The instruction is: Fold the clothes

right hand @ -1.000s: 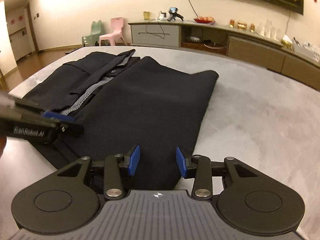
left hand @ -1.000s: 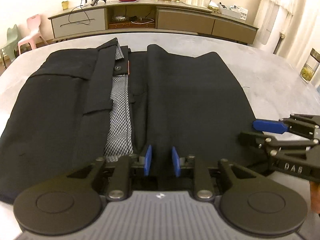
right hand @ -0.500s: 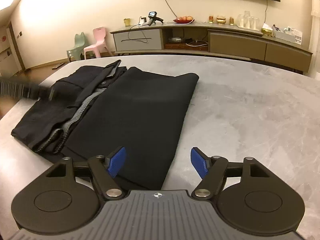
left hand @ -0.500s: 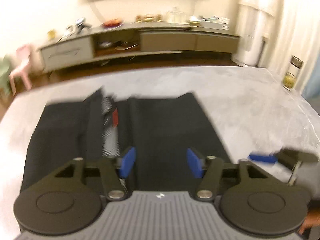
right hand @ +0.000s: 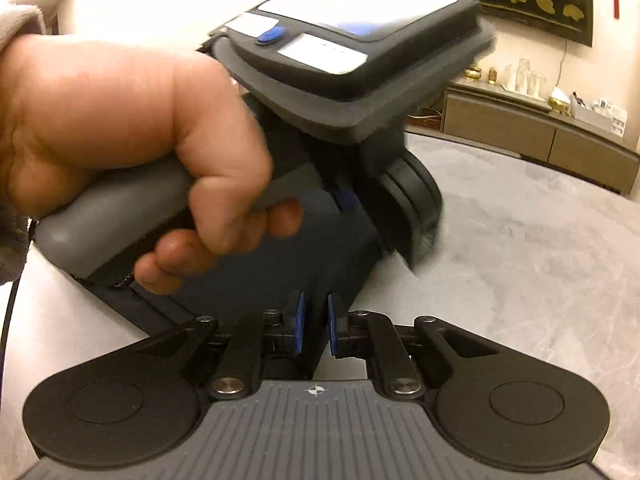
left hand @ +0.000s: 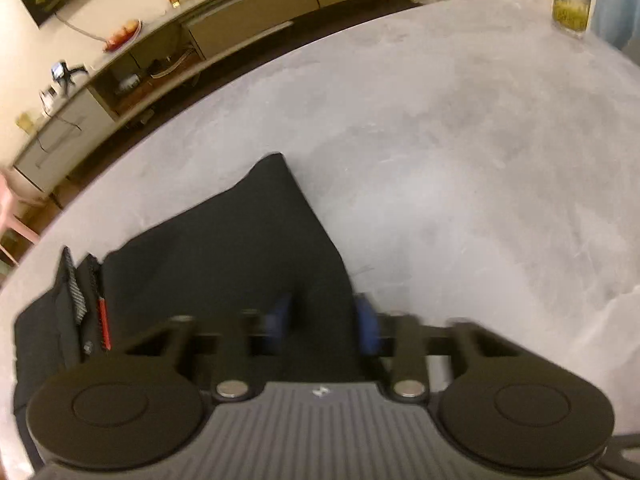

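Both your left claw (left hand: 326, 322) and right claw (right hand: 314, 322) are closing on the right edge of the black garment (left hand: 224, 248) lying on the counter (left hand: 460, 140), so a shallow pinch could catch only the top layer and let the fold slip apart.

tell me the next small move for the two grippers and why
Probably finish both pinches, then lift the near edge and carry it away toward the far edge. The right gripper is closing on the black trousers; the left gripper is closing astride their right edge, its fingers motion-blurred.
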Available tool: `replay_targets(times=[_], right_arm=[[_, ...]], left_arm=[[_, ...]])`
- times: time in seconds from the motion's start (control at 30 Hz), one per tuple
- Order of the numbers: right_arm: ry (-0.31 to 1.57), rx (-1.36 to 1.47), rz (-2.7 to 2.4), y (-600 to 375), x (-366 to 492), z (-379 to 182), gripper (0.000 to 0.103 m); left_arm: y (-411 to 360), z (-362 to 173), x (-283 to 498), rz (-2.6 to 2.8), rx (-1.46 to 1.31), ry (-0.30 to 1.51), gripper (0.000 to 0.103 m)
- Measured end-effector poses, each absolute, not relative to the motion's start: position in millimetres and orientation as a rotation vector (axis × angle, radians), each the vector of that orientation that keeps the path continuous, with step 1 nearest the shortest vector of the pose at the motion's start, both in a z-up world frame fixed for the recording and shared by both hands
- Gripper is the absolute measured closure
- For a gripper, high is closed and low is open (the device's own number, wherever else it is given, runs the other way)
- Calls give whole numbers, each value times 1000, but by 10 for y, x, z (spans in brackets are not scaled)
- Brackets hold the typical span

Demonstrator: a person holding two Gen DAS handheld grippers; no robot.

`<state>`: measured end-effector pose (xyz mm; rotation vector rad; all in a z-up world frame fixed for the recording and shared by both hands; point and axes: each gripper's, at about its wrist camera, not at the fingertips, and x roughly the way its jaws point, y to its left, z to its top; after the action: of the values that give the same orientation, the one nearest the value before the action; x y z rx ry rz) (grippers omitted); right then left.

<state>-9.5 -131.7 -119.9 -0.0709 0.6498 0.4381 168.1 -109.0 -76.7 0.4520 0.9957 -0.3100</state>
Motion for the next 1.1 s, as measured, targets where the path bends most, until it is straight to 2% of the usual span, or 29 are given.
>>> replay_targets(times=[0.07,0.17,0.33,0.37,0.4,0.47,0.53,0.57,0.6,0.63,0.73,0.83,0.93,1.0,1.1], right_arm=[[646,-31,442,-1373,-78,-1157,90],[598,23,479,-1443,-146,-996,89],[557,-18,548,-1326,-314,-879,89],[561,-38,564,-1268,-331,-886,89],[571,-58,585,-1189,-329,-906,86],[594,-92,634,-1009,-314,-942,74],[595,-133,681,-764,-338,-948,56],[585,-153,699,-630,-365,-933,52],[577,-171,717,-483,-390,-925,44],[573,-189,735,-337,-396,-932,41],[550,-278,769,233,-364,-1011,40],[564,-355,767,632,-194,-1130,43],[630,-428,686,613,83,-1232,41],[675,-422,543,308,339,-1224,40],[713,-449,289,-207,597,-1135,44]], left_arm=[[-929,-647,1675,-332,385,976,93],[-412,-292,1660,-344,211,922,94],[1280,109,1481,-159,-8,820,93],[1683,71,1453,-94,-41,818,89],[2006,-25,1432,-44,-71,821,79],[2553,-254,1290,55,-152,839,67],[2835,-395,1062,92,-227,819,51],[2962,-460,944,106,-265,807,45],[3038,-537,837,129,-285,795,45],[3076,-629,773,129,-303,804,45],[3075,-904,682,97,-351,870,47],[2840,-918,650,43,-320,877,47],[2478,-878,538,-148,-275,893,45],[2337,-818,465,-316,-298,894,60],[2528,-614,439,-327,-366,806,62]])
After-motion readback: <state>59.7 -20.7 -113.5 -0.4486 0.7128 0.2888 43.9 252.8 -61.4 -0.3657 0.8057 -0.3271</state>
